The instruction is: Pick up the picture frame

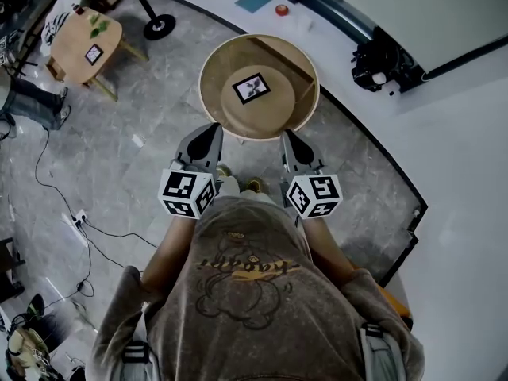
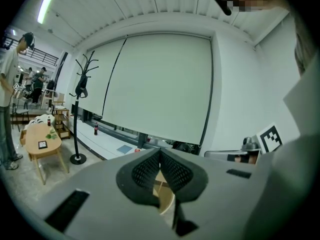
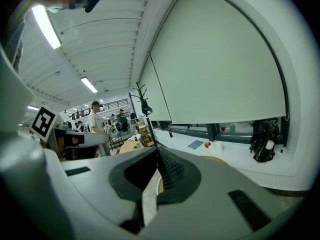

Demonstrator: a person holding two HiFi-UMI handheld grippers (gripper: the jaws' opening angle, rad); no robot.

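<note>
The picture frame (image 1: 252, 87), black-edged with a white mat and a small plant print, lies flat in the middle of a round wooden table (image 1: 218, 94). In the head view both grippers hover at the table's near rim, short of the frame. My left gripper (image 1: 211, 130) is at the near-left edge and my right gripper (image 1: 286, 136) at the near-right edge. Each is shut with nothing between its jaws. In the left gripper view the black pads of my left gripper (image 2: 160, 153) meet, with a sliver of the table below them. My right gripper (image 3: 157, 155) looks the same in its own view.
A small wooden side table (image 1: 83, 42) and a coat stand's base (image 1: 159, 27) are at the far left. Beyond the round table a raised white platform holds a black bag (image 1: 385, 66), a red object (image 1: 282, 9) and a blue square (image 1: 254, 1). Cables cross the floor at left.
</note>
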